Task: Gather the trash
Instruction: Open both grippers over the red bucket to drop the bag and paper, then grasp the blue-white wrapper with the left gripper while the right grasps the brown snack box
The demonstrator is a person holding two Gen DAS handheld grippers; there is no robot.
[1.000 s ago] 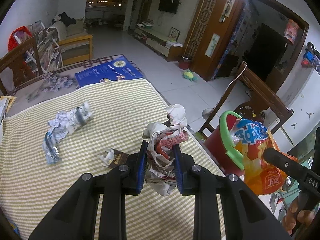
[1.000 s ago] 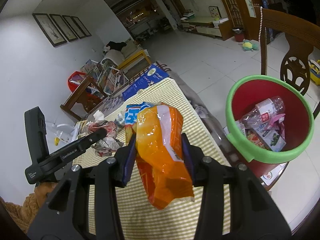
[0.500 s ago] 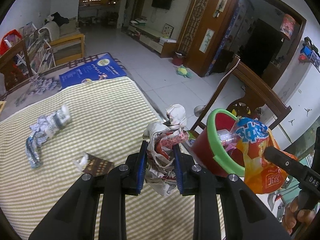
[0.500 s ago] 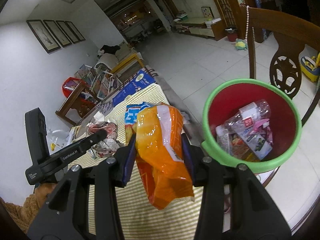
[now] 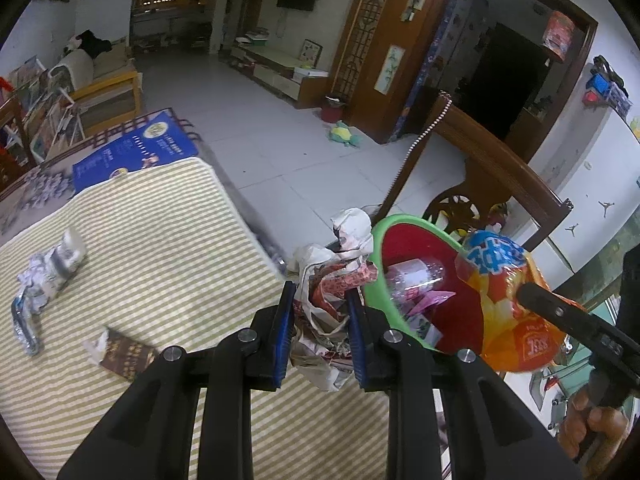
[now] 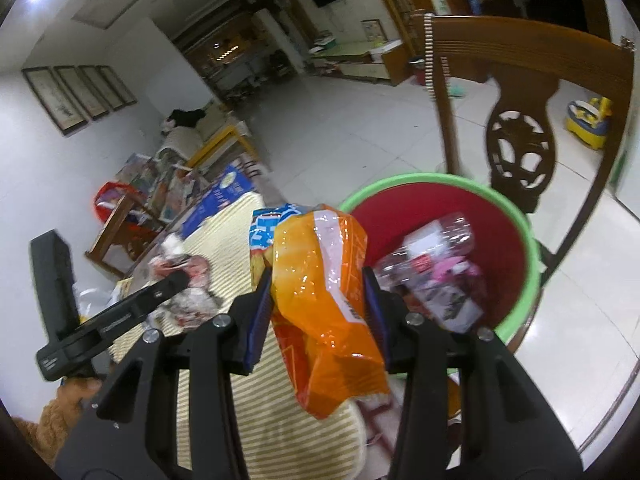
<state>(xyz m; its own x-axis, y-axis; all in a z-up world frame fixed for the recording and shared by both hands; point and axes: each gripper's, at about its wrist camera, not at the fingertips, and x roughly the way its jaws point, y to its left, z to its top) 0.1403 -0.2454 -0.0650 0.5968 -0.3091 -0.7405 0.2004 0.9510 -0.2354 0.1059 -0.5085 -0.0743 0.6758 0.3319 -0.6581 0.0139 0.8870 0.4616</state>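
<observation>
I hold two pieces of trash at the right-hand edge of the striped tabletop [image 5: 168, 248], next to the red bin [image 6: 516, 240] with the green rim.

1. The crumpled paper wad [image 5: 324, 300] is judged light, soft and compressible. It needs a grip across its bulk, not on a loose flap. The left gripper [image 5: 320, 334] is clamped on it at mid-body, jaws narrowly apart, with the wad's upper part just beside the bin rim.

2. The orange snack bag [image 6: 320, 292] is judged light, slick and crinkly, and liable to slide. The right gripper [image 6: 316, 316] is closed on its upper half; the lower half hangs free below the jaws, near the bin.

A flattened wrapper [image 5: 48, 272] and a brown packet [image 5: 128, 356] lie on the tabletop toward its left edge.
</observation>
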